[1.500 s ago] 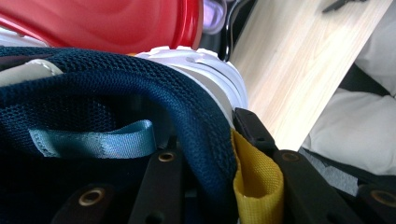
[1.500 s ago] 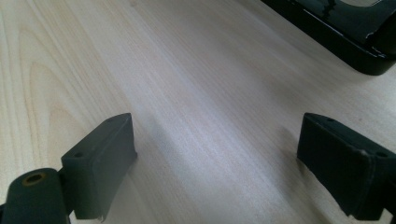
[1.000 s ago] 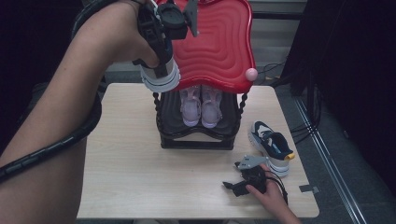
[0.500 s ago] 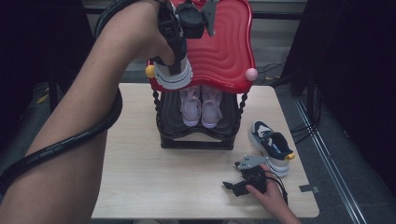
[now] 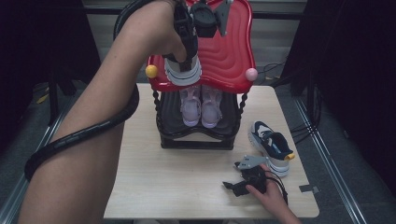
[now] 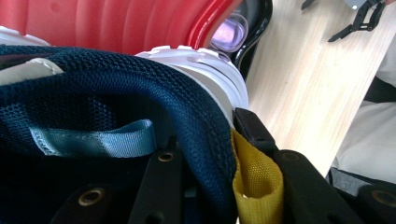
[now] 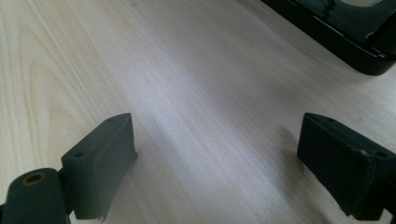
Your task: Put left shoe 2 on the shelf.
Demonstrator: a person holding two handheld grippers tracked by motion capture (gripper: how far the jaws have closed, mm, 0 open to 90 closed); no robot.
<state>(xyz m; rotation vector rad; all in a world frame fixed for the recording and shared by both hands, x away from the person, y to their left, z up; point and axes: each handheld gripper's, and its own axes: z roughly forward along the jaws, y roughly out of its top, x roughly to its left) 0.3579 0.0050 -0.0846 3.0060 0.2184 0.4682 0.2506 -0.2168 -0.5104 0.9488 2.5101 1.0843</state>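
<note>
Left hand-held gripper (image 5: 183,70) clamps the navy shoe (image 6: 116,107) by its heel collar; set it flat on the red shelf (image 5: 229,51), right hand-held gripper (image 7: 215,154) resting wide open

Overhead light fell evenly on the table (image 5: 154,186); surroundings stayed dark. Soft glare showed on the red shelf top (image 5: 229,51). The near forearm (image 5: 84,154) was blurred. Gripper views were sharp only mid-distance.

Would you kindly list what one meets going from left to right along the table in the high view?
Black shoe rack → pink shoes on its lower shelf → right gripper → dark blue sneaker lying on the table.
</note>
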